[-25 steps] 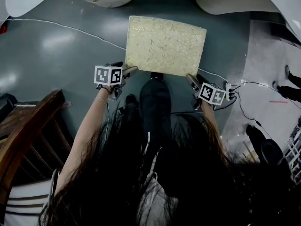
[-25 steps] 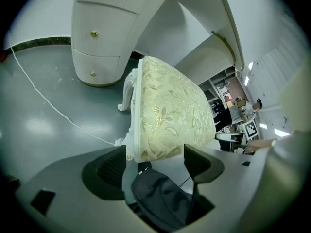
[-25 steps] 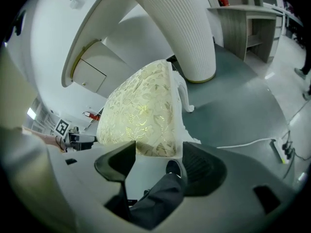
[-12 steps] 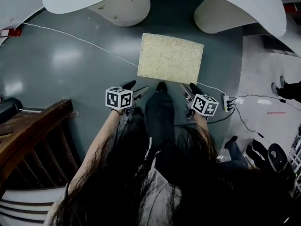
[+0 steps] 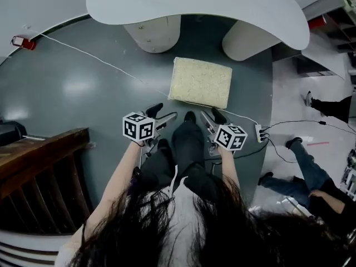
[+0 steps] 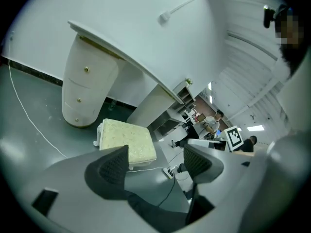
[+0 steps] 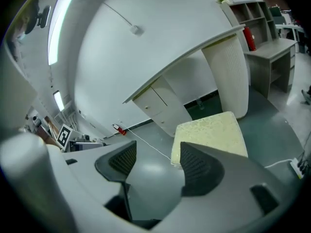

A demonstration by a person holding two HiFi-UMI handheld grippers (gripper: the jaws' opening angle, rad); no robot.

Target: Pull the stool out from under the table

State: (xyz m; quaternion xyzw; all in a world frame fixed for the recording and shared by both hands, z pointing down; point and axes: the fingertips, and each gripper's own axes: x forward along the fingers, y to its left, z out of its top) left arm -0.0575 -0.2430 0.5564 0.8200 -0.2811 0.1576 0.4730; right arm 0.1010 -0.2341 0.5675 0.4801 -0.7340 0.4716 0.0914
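Stool [image 5: 201, 82] out, both grippers empty.
The stool stood on the floor just clear of the white table [image 5: 194, 4], so the pull looked done; next, maybe only a check. Only the head view showed that gap. The gripper views showed the left gripper [image 5: 163, 113] and right gripper [image 5: 212, 116] spread wide, holding nothing.

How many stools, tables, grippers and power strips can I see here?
Stool: 1
Table: 1
Grippers: 2 (left gripper, right gripper)
Power strip: 1
Total: 5
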